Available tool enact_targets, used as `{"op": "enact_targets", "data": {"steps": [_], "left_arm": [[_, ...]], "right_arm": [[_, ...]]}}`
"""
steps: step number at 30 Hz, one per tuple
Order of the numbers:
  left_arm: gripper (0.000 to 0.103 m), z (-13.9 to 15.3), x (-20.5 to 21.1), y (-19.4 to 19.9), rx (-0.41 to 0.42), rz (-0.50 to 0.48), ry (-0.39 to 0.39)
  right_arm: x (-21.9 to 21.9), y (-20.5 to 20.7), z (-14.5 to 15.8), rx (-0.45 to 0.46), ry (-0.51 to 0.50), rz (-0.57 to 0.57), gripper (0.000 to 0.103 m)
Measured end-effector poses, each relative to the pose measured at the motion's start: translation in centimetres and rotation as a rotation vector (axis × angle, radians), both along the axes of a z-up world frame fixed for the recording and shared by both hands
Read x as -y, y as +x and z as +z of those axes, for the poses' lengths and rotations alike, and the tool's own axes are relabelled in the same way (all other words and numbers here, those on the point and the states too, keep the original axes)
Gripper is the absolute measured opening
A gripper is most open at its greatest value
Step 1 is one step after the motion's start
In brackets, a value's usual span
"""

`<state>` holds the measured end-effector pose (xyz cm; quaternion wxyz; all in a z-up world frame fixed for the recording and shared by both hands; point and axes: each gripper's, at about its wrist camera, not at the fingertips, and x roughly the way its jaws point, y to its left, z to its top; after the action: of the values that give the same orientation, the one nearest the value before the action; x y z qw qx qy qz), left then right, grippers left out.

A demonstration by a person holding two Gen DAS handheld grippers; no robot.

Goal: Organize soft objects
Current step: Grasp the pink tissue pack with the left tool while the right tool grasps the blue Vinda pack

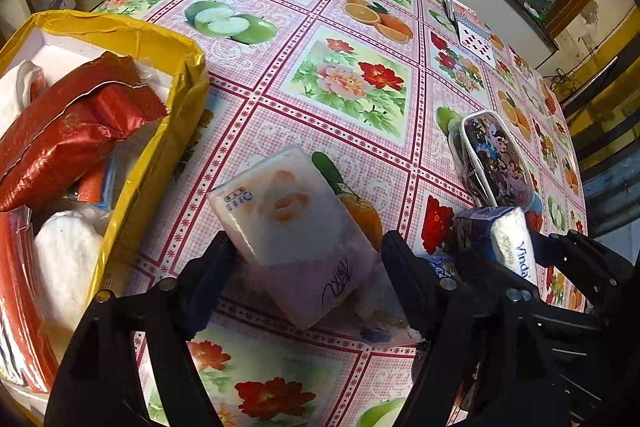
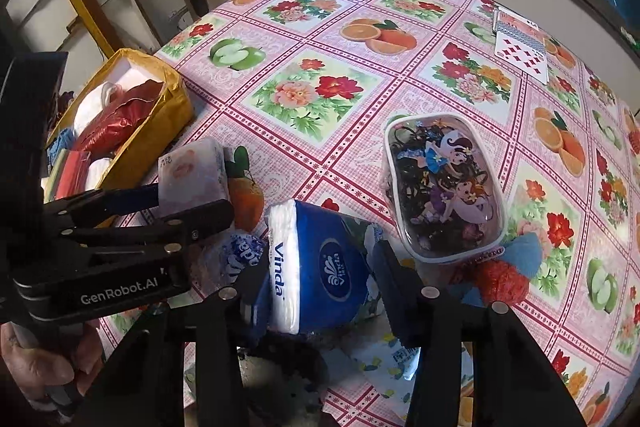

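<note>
"Vinda" tissue pack (image 2: 316, 267), "GenRobot.AI" left claw (image 2: 192, 187)

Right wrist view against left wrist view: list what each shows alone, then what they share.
Only the right wrist view: the hand holding the left gripper, and a red and blue soft thing beside the cartoon pouch.

Only the left wrist view: a white bundle low in the yellow box.

Both: the pink tissue pack between the left fingers, the blue Vinda pack in the right gripper, the red packet and playing cards.
</note>
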<state>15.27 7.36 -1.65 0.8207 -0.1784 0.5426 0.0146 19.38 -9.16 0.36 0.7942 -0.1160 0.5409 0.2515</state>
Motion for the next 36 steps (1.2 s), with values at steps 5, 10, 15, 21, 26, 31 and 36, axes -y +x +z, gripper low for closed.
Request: {"op": "enact_targets", "data": {"steps": [5,10,15,21,26,31,36], "left_arm": [[0.075,0.0,-0.3,0.8,0.003,0.024,-0.009],[0.056,0.0,0.1,1.6,0.007,0.002,0.036],[0.051,0.2,-0.1,0.9,0.029,-0.004,0.045],[0.051,0.6,-0.3,-0.9,0.062,-0.001,0.086],[0.043,1.4,-0.6,-2.4,0.094,-0.003,0.109],[0.039,2.1,-0.9,-3.5,0.111,-0.006,0.116],[0.036,2.0,-1.1,-4.3,0.112,-0.014,0.101]], "right_arm": [[1.9,0.5,-0.3,-0.034,0.092,-0.043,0.046],[2.8,0.4,-0.5,-0.049,0.167,-0.062,0.044],[4.6,0.3,-0.6,-0.102,0.295,-0.100,0.041],[6.3,-0.1,-0.2,-0.117,0.392,-0.154,0.029],[6.8,-0.6,0.8,-0.094,0.404,-0.180,0.027],[7.2,-1.3,1.0,-0.077,0.356,-0.200,0.023],[8.0,-2.2,2.1,-0.052,0.374,-0.229,0.022]]}}
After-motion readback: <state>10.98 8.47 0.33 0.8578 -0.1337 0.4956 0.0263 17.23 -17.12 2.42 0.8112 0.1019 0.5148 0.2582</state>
